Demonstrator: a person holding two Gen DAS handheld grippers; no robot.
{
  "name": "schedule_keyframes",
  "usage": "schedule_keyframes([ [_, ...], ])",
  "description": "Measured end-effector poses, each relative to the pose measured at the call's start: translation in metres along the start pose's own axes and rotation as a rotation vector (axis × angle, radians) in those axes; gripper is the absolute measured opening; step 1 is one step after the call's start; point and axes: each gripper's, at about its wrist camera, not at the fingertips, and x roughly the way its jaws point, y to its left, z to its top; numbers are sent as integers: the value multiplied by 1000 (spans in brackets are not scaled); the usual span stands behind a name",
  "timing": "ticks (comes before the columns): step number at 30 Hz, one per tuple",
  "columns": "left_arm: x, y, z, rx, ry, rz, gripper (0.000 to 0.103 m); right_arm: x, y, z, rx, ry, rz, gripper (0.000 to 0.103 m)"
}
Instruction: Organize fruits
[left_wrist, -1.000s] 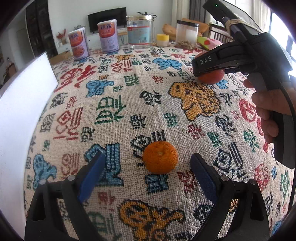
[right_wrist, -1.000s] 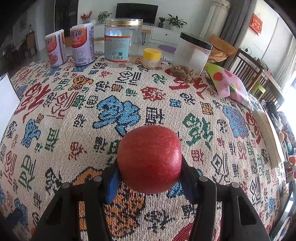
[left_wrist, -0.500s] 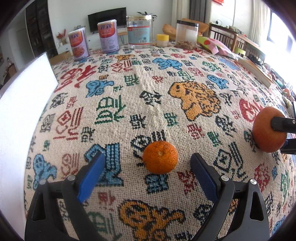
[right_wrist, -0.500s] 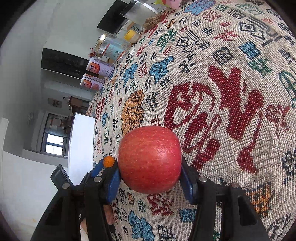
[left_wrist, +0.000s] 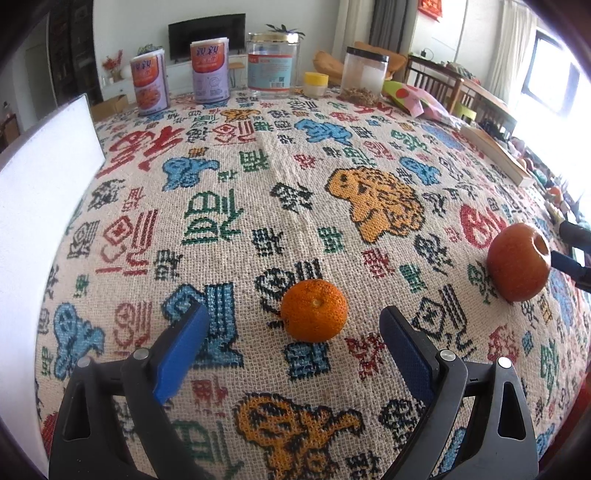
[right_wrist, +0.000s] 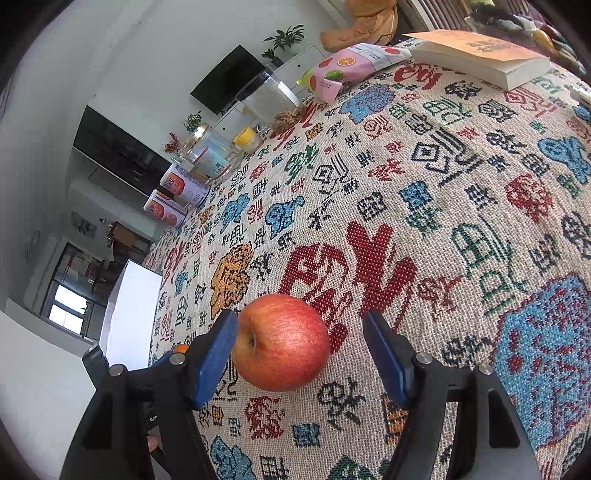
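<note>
A small orange mandarin (left_wrist: 314, 310) lies on the patterned tablecloth just ahead of my left gripper (left_wrist: 293, 341), which is open and empty with its blue pads on either side. A red apple (right_wrist: 282, 341) rests on the cloth between the pads of my right gripper (right_wrist: 299, 345), which is open; the left pad is at the apple's side and the right pad stands clear of it. The apple also shows in the left wrist view (left_wrist: 518, 262), right of the mandarin, with the right gripper's tips beside it. The mandarin peeks out behind the right gripper (right_wrist: 181, 348).
A white board (left_wrist: 40, 206) stands along the table's left side. Two cans (left_wrist: 149, 86), a glass jar (left_wrist: 272, 66), a yellow-lidded pot (left_wrist: 316, 84) and a plastic jar (left_wrist: 364, 75) line the far edge. A snack bag (right_wrist: 347, 68) and a book (right_wrist: 480, 61) lie at the right.
My right gripper swung down to the right of the mandarin, set the apple on the cloth and opened. My left gripper has stayed still.
</note>
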Motion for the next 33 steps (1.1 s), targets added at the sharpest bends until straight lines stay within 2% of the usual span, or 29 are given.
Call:
schedule_keyframes([
  [1, -4, 5, -2, -7, 1, -37, 95, -11, 3, -6, -40, -36, -51, 83],
  [3, -9, 9, -6, -13, -6, -59, 94, -27, 16, -27, -159, -80, -142, 93],
  [6, -5, -2, -5, 30, 5, -19, 94, -30, 27, -66, -340, -70, -263, 94],
  [9, 1, -14, -1, 59, -2, 34, 90, -14, 29, -71, -377, -15, -273, 94],
  [11, 2, -20, 0, 81, -19, 90, 53, -13, 32, -64, -372, -37, -254, 94],
  [13, 0, -20, 0, 90, -27, 61, 30, -7, 42, -55, -380, -43, -228, 94],
  [17, -15, -14, -5, 79, -21, 44, 29, 24, 68, -43, -450, 13, -260, 94],
  [20, -40, -4, -10, 25, -23, -1, 29, 47, 81, -40, -495, 70, -313, 94],
  [22, -62, 2, -14, -17, -21, -51, 29, 57, 85, -40, -512, 102, -369, 73],
  [23, -74, 5, -17, -37, -18, -83, 29, 56, 85, -40, -509, 102, -376, 67],
  [27, -126, 13, -37, -83, 5, -209, 29, 39, 82, -39, -421, 106, -276, 67],
  [30, -173, 29, -49, -160, 22, -308, 29, 21, 96, -40, -342, 118, -98, 67],
  [33, -224, 64, -50, -253, -44, -339, 29, 8, 133, -44, -336, 143, 66, 67],
])
